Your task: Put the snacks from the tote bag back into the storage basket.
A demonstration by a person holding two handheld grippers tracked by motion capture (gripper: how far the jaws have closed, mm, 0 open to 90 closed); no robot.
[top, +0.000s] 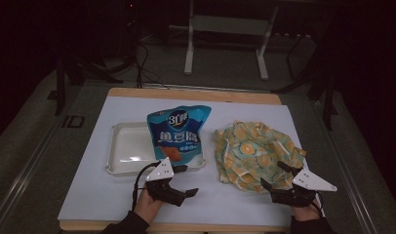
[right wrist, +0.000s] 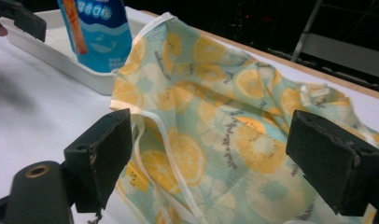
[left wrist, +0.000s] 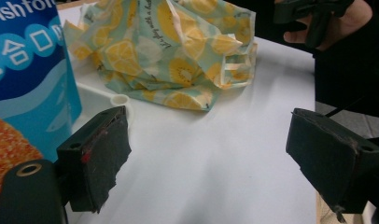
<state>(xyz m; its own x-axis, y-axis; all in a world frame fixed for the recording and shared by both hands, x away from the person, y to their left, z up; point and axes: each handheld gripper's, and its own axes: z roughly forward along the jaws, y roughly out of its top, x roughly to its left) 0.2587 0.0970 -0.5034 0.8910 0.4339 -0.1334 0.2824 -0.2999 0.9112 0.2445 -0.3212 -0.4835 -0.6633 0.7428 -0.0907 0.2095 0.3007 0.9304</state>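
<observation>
right gripper view: open right gripper [right wrist: 211, 158] over lemon-print bag [right wrist: 234, 121].

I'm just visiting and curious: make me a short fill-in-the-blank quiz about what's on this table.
1. The blue snack bag lies partly in the white ____.
2. The cloth bag is printed with slices of ____.
3. The jaws of the left gripper stand ____, with nothing between them.
4. The right gripper points at the ____ bag.

Missing words: tray; lemon; open; cloth
</observation>
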